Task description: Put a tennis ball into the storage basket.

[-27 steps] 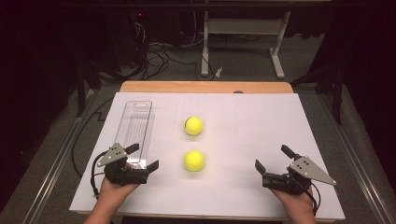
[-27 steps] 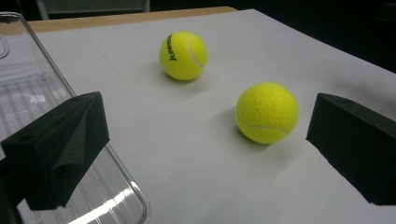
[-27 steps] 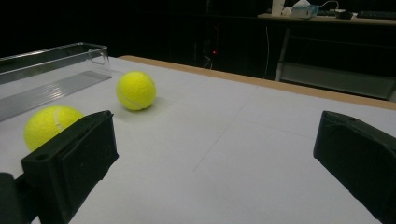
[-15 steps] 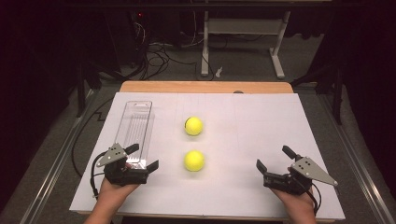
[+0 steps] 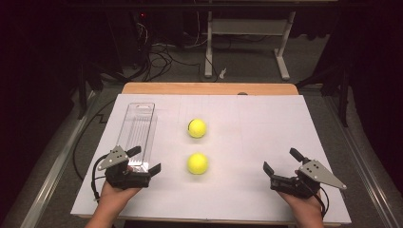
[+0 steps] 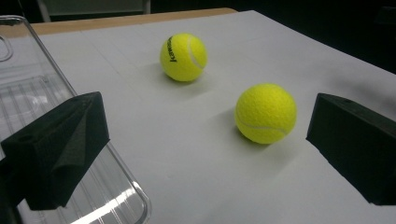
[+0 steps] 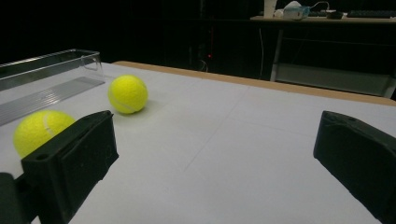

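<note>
Two yellow tennis balls lie on the white table top: the near ball [image 5: 197, 163] [image 6: 265, 113] [image 7: 39, 130] and the far ball [image 5: 196, 128] [image 6: 183, 57] [image 7: 128, 94]. A clear plastic tube-shaped container [image 5: 137, 133] [image 6: 28, 107] [image 7: 44, 79] lies on its side at the left. My left gripper [image 5: 144, 159] [image 6: 205, 149] rests open at the container's near end, left of the near ball, with nothing between its jaws. At the right front, my right gripper [image 5: 283, 161] [image 7: 215, 158] is open and holds nothing.
The white sheet [image 5: 266, 123] covers a wooden table [image 5: 209, 88] whose far edge shows. Beyond it stand a metal desk frame [image 5: 247, 42] and cables on the dark floor. Bare white surface stretches between the balls and the right gripper.
</note>
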Tool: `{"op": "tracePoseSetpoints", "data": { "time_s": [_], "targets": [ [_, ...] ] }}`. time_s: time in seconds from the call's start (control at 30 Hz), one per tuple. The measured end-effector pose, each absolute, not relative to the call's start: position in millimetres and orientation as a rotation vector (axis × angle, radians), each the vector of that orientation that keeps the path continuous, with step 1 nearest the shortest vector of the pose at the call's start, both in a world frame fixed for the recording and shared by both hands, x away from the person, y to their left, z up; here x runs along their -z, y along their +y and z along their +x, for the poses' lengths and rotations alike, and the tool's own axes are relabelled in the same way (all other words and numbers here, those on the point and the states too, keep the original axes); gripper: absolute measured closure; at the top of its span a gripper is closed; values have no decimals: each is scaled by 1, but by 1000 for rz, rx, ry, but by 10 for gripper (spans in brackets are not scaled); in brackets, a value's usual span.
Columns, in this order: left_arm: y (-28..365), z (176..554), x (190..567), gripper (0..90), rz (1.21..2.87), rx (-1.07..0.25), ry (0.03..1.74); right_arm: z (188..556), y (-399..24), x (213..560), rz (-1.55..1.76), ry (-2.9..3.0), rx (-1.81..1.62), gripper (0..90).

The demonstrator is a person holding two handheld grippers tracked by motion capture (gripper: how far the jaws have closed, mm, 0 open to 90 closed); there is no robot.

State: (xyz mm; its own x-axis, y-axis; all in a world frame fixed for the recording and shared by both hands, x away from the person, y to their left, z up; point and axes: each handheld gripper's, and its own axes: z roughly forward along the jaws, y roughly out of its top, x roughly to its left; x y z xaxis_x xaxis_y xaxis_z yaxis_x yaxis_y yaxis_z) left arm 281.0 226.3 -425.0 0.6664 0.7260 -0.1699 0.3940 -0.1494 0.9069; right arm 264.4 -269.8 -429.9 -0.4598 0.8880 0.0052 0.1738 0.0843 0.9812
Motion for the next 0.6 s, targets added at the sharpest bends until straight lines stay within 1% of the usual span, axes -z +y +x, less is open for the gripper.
{"op": "tracePoseSetpoints", "data": {
  "time_s": [0.6],
  "targets": [
    [251, 280, 419, 3, 1739, -397, 946, 266, -264, 432, 1033, 1761, -1406, 2]
  ]
}}
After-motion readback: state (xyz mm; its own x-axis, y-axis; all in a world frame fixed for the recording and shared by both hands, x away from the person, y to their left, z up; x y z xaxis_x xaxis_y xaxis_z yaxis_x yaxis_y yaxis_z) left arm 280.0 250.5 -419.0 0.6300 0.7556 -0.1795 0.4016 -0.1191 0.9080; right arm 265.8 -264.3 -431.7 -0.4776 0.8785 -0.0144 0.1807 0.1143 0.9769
